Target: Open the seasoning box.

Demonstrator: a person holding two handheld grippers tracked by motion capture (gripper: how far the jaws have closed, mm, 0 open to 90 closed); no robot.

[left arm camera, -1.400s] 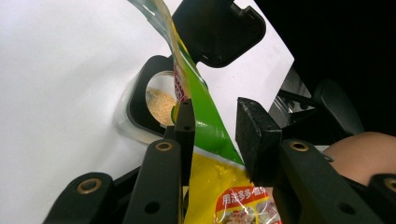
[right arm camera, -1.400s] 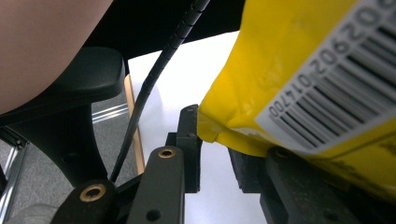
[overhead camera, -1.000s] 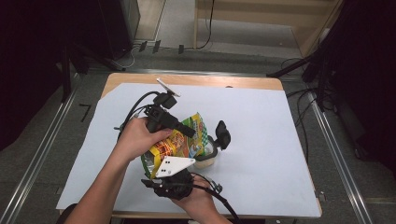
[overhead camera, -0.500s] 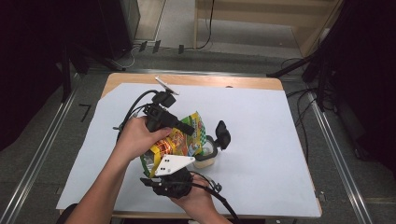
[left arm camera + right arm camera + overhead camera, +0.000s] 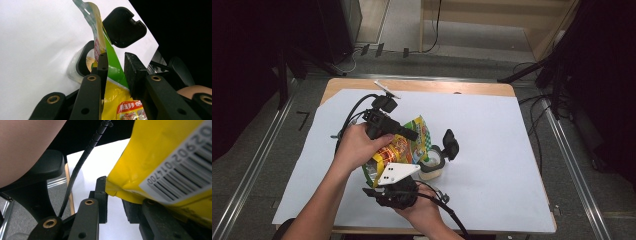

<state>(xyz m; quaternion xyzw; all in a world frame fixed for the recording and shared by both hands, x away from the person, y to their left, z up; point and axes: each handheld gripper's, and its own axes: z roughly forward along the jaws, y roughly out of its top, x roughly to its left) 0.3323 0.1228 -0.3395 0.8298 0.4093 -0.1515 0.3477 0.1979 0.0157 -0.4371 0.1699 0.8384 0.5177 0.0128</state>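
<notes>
Both grippers are on the snack pouch (image 5: 399, 150) over the white paper sheet (image 5: 492, 150), tipping its mouth toward the small clear container (image 5: 432, 167) just beside it, whose black flip lid (image 5: 450, 144) stands open. The left gripper (image 5: 113, 67) has its jaws narrowed around the pouch's upper edge, one pad against the foil — whether the other pad bites I can't quite tell. The right gripper (image 5: 113, 202) is closed down on the pouch's bottom corner by the barcode, so the bag hangs between the two. Powder already shows inside the container. To pour well from here, I'd say raise the bottom end slowly, keep the open corner right over the round opening, and tap rather than tip hard — a sudden slide would spill onto the paper.
</notes>
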